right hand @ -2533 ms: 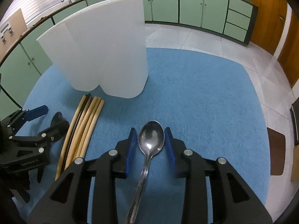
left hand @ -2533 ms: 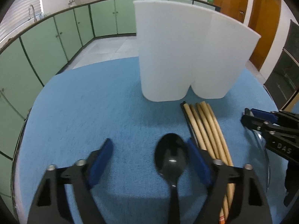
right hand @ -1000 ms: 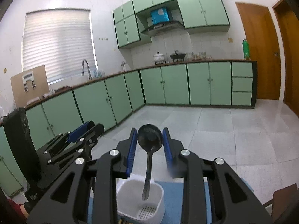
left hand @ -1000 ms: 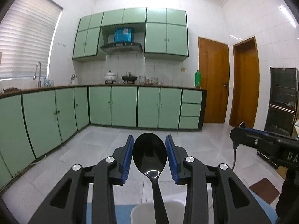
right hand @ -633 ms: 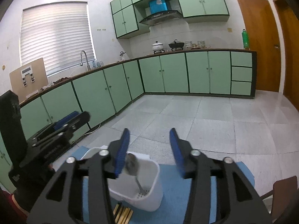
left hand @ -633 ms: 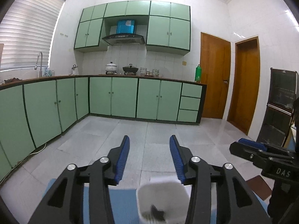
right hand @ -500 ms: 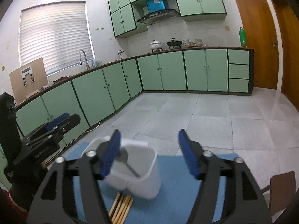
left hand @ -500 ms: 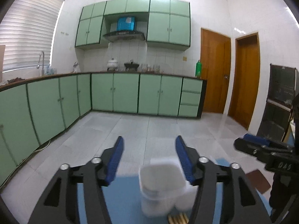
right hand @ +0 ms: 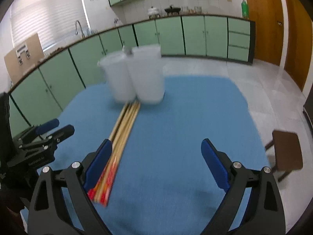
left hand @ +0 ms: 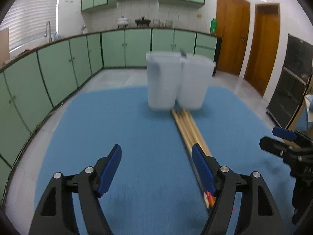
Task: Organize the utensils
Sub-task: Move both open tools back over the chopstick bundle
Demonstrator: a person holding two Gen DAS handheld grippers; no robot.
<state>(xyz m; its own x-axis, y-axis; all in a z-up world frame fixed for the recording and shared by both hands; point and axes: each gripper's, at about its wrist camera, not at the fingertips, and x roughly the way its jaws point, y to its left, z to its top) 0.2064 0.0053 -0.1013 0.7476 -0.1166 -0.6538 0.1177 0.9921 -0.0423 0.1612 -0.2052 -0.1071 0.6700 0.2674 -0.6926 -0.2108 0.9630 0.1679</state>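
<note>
A white two-compartment utensil holder (left hand: 179, 82) (right hand: 135, 80) stands at the far side of the blue mat, blurred by motion. A dark spoon tip (left hand: 183, 52) (right hand: 127, 50) pokes above its rim. A bundle of wooden chopsticks (left hand: 187, 129) (right hand: 125, 125) lies on the mat and runs from the holder toward me. My left gripper (left hand: 156, 150) (right hand: 56, 127) is above the mat, its jaws opening and empty, the right finger over the chopsticks. My right gripper (right hand: 156, 145) (left hand: 273, 137) is also opening and empty, its left finger beside the chopsticks' red-marked ends.
The blue mat (left hand: 127, 121) covers a round table whose edge curves along the left. A brown stool (right hand: 285, 150) stands on the floor off the right edge. Green cabinets (left hand: 58, 74) line the far walls, and a dark cabinet (left hand: 293, 82) stands at the right.
Both grippers held spoons above the holder, then opened, and the spoons dropped into it. Both have since drawn back and sunk toward the mat, so the holder now looks farther off.
</note>
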